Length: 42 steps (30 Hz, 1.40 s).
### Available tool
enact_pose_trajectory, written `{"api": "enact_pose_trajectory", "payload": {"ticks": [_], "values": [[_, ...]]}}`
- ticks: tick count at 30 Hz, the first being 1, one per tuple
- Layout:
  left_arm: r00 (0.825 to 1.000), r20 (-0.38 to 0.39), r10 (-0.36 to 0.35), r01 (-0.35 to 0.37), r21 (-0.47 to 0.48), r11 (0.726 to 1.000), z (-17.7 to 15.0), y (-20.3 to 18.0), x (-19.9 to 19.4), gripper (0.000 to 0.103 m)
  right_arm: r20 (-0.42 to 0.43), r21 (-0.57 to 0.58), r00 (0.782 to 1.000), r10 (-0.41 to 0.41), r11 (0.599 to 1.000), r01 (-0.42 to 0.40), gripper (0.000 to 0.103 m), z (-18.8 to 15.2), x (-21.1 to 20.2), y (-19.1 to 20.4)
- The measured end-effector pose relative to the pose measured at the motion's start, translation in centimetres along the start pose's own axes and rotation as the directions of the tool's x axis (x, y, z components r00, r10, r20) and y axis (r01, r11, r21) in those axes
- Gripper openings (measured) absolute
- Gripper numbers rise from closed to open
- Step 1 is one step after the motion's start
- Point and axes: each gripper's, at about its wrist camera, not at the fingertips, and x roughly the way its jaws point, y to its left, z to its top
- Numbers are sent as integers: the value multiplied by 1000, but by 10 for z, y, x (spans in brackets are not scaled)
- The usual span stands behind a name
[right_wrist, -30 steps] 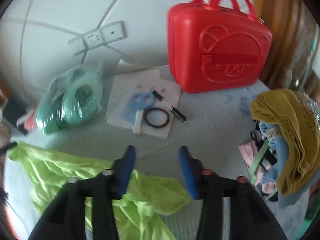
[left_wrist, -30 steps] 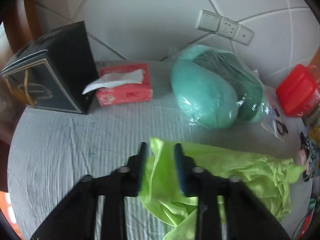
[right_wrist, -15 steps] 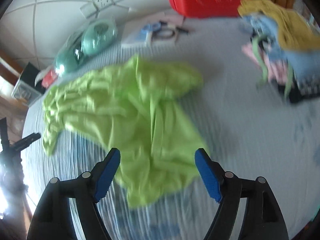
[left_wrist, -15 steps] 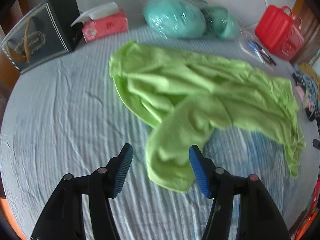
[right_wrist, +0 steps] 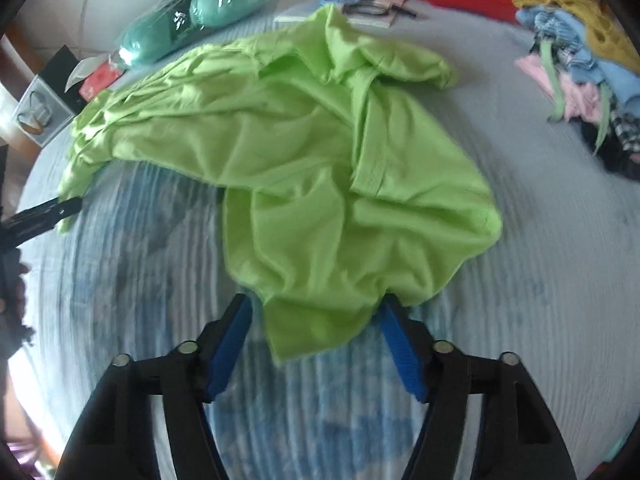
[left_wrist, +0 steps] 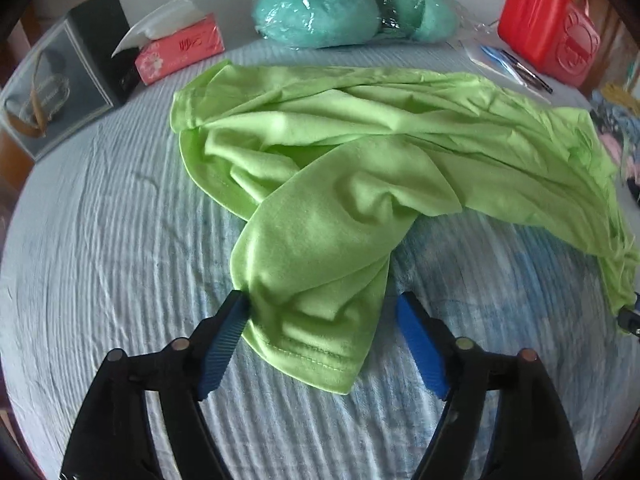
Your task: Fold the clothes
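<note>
The lime-green shirt (left_wrist: 360, 152) lies crumpled across the middle of the blue bedspread (left_wrist: 100, 240), one hemmed sleeve trailing toward six o'clock. The left gripper (left_wrist: 320, 316) hangs wide open over that sleeve, gripping nothing, its left pad touching the cloth edge. The right gripper (right_wrist: 316, 316) straddles the bunched hem at six o'clock, equally wide and empty; each should pinch one layer at the edge, then pull outward to flatten.

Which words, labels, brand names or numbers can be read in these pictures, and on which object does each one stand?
None can be read.
Pink tissue box: dark printed characters, too blurred.
Black gift box: no legible print.
Red plastic case: an embossed figure only, no letters.
</note>
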Motion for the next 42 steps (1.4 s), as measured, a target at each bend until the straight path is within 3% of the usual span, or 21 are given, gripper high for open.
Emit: {"api": "enact_pose_trajectory", "payload": {"ticks": [1, 2, 3, 4, 5, 7, 10, 15, 21, 24, 28, 30, 35, 36, 39, 40, 42], "values": [[1000, 0, 2, -2, 0, 1000, 0, 0, 0, 77, 9, -3, 1000, -24, 1000, 24, 50, 1, 0, -1], [1000, 5, 13, -13, -7, 1000, 0, -1, -1, 76, 12, 2, 999, -36, 999, 36, 37, 1, 0, -3], [1000, 14, 25, -25, -20, 999, 0, -2, -2, 61, 10, 10, 999, -44, 999, 44, 31, 2, -1, -5], [999, 21, 40, -39, -31, 999, 1, -2, -3, 25, 9, 17, 999, -51, 999, 51, 24, 3, -1, -7], [999, 21, 43, -42, -46, 998, 3, -1, -6, 11, 17, 15, 999, -50, 999, 50, 7, 3, -7, -7], [998, 28, 47, -45, -77, 996, 5, 7, -15, 9, 42, 0, 998, -40, 999, 40, 8, 3, -24, -7], [991, 101, 93, -84, -91, 992, -1, 26, -52, 9, 80, -24, 997, -24, 999, 26, 6, 4, -49, -7], [973, 206, 108, -88, -103, 991, -31, 62, -130, 9, 198, -69, 979, 55, 997, -42, 6, -12, -137, -18], [969, 202, 141, -124, -95, 988, -108, 81, -191, 8, 148, -109, 982, 120, 989, -104, 6, -63, -189, -22], [978, 116, 175, -161, -115, 980, -147, 91, -188, 8, 33, -88, 986, 163, 983, -159, 6, -93, -183, -26], [995, -33, 95, -99, -196, 976, -171, 112, -162, 8, -81, 9, 981, 177, 984, -177, 12, -120, -154, -43], [996, -67, 52, -67, -249, 966, -172, 122, -155, 8, -67, 49, 986, 151, 988, -148, 26, -117, -151, -52], [1000, -17, -15, 10, -248, 969, -128, 115, -155, 11, 42, 51, 991, 131, 990, -133, 28, -85, -158, -61], [999, -8, -34, 31, -241, 970, -115, 110, -151, 20, 55, 43, 989, 140, 989, -142, 28, -76, -155, -58], [996, 26, -85, 89, -228, 969, -81, 94, -142, 73, 89, 19, 980, 178, 983, -181, 28, -46, -143, -40], [995, 39, -97, 103, -228, 968, -72, 89, -139, 76, 100, 11, 976, 191, 981, -193, 30, -35, -139, -34], [994, 54, -99, 108, -211, 972, -54, 77, -132, 76, 105, 4, 972, 211, 977, -213, 46, -16, -124, -19]]}}
